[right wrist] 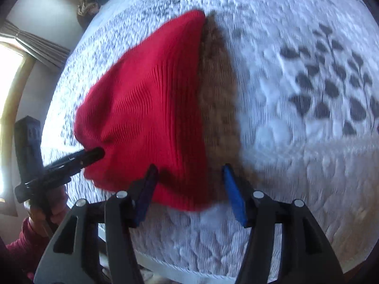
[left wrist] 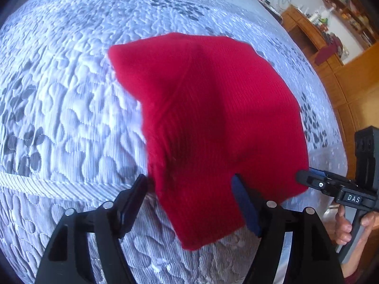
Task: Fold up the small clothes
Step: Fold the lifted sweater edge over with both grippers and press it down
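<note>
A red ribbed knit garment point(left wrist: 213, 123) hangs lifted above the quilted bed, held at its near edge; it also shows in the right wrist view point(right wrist: 142, 113). My left gripper point(left wrist: 189, 184) has its jaws apart with the red cloth lying between them. In the right wrist view the left gripper's tips point(right wrist: 94, 153) press into the cloth's left corner. My right gripper point(right wrist: 189, 172) has its jaws wide apart around the cloth's lower edge. In the left wrist view its tip point(left wrist: 305, 177) touches the cloth's right corner. Whether either one truly pinches the cloth is unclear.
A white and grey quilted bedspread point(left wrist: 71, 118) with a leaf pattern covers the bed. A brownish shadow of the cloth point(right wrist: 218, 99) falls on it. Wooden shelves point(left wrist: 315, 30) stand at the right. A window with a curtain point(right wrist: 14, 54) and heaped clothes point(right wrist: 94, 0) lie at the left.
</note>
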A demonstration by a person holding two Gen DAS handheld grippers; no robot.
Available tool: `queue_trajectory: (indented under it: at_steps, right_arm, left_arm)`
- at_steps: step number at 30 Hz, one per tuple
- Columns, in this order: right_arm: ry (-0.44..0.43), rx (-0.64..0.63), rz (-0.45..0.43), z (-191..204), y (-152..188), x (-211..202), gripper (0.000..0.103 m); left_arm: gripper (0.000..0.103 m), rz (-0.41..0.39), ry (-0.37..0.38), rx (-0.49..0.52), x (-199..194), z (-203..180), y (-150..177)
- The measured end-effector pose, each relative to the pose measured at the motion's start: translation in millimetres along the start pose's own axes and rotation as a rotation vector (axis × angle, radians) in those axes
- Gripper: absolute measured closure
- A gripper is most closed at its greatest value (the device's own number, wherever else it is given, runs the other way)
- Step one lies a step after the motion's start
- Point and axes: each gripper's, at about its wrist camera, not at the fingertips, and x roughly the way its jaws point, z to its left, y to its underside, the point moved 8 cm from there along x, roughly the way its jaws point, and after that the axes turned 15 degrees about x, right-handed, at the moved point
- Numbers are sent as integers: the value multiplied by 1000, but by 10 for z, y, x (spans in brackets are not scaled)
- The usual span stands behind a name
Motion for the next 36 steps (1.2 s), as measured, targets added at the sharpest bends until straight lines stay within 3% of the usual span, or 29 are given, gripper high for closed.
queue_trajectory:
  at_steps: [2, 3, 4, 6, 10, 16, 22, 28, 36]
  right_arm:
    - [15, -1, 12, -10, 53, 58, 51]
    - [15, 2, 16, -8, 64, 72, 59]
    - [12, 0, 20, 11, 75, 81, 71]
    - [8, -11, 23, 78, 99, 67, 80]
    - [-15, -31, 3, 208, 151, -93, 86]
    - [-91, -16, -4, 249, 197, -328, 86]
    - [23, -32, 16, 102, 231, -7, 86]
    - [79, -60, -7, 47, 319, 184, 85]
    - [26, -20, 7, -25, 323, 225, 83]
  left_arm:
    - [34, 15, -20, 25, 24, -55, 35]
    - [46, 16, -28, 29, 28, -70, 42]
    - [51, 16, -30, 32, 22, -86, 60]
    - [57, 14, -35, 21, 7, -87, 70]
    - [77, 15, -7, -9, -45, -66, 58]
    - [80, 18, 5, 17, -183, -96, 103]
    - [77, 20, -13, 35, -143, -64, 201]
    - [70, -4, -40, 49, -114, -69, 229]
    - [69, -38, -79, 62, -131, -129, 222]
